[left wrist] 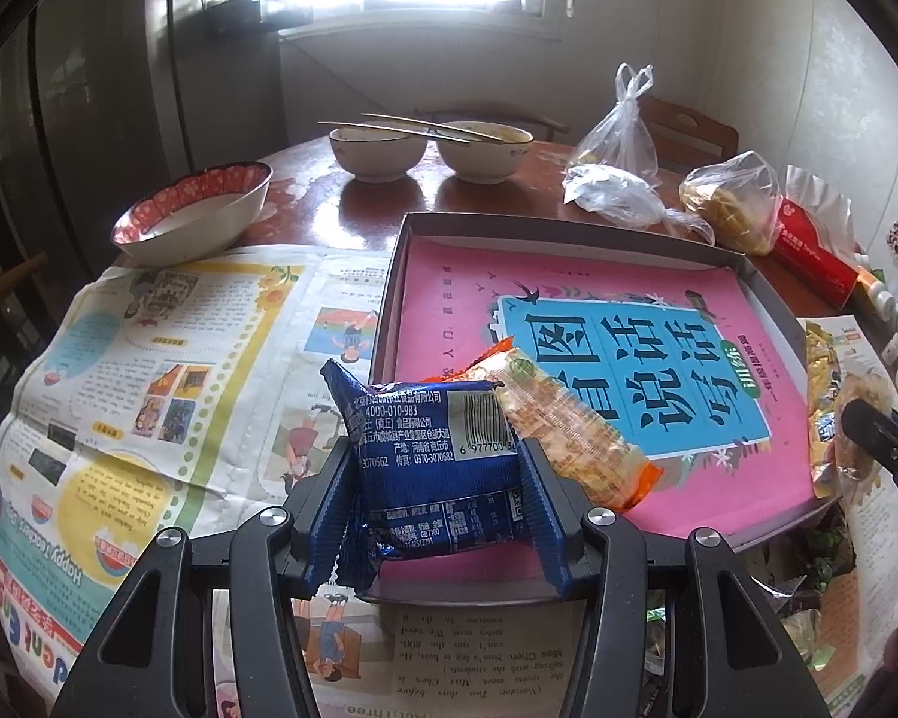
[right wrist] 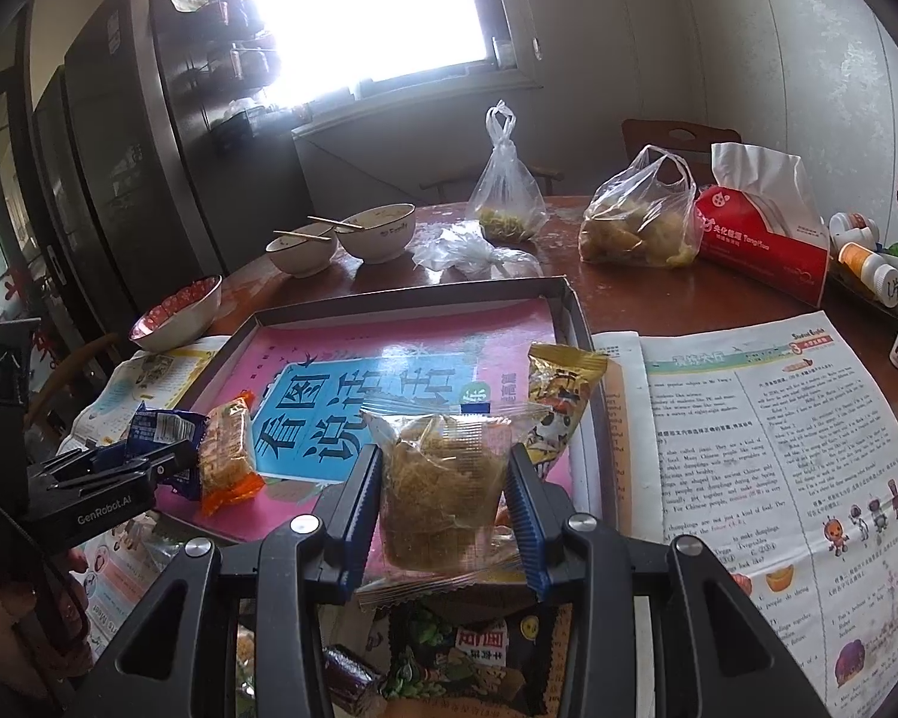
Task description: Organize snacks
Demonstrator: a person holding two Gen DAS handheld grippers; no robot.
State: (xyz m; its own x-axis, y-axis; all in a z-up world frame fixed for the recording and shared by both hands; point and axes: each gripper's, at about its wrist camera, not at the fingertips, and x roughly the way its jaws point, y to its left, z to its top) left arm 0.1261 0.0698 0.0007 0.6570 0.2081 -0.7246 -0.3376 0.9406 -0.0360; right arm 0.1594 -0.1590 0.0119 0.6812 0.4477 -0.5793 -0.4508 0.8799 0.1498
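Observation:
My left gripper [left wrist: 434,466] is shut on a blue snack packet [left wrist: 431,449] and holds it over the near left edge of a shallow grey box [left wrist: 575,227] lined with a pink book. An orange cracker packet [left wrist: 569,425] lies in the box beside it. My right gripper [right wrist: 443,478] is shut on a clear packet of brown noodle snack [right wrist: 443,478] over the box's near right corner [right wrist: 572,311]. A yellow snack packet [right wrist: 560,395] lies in the box just beyond. The left gripper also shows in the right wrist view [right wrist: 120,466].
Newspapers [left wrist: 167,383] cover the table on both sides of the box. Several more snack packets [right wrist: 473,658] lie below my right gripper. Three bowls [left wrist: 197,215], plastic bags [right wrist: 634,227], a red tissue box [right wrist: 766,239] and pill bottles [right wrist: 868,263] stand at the back.

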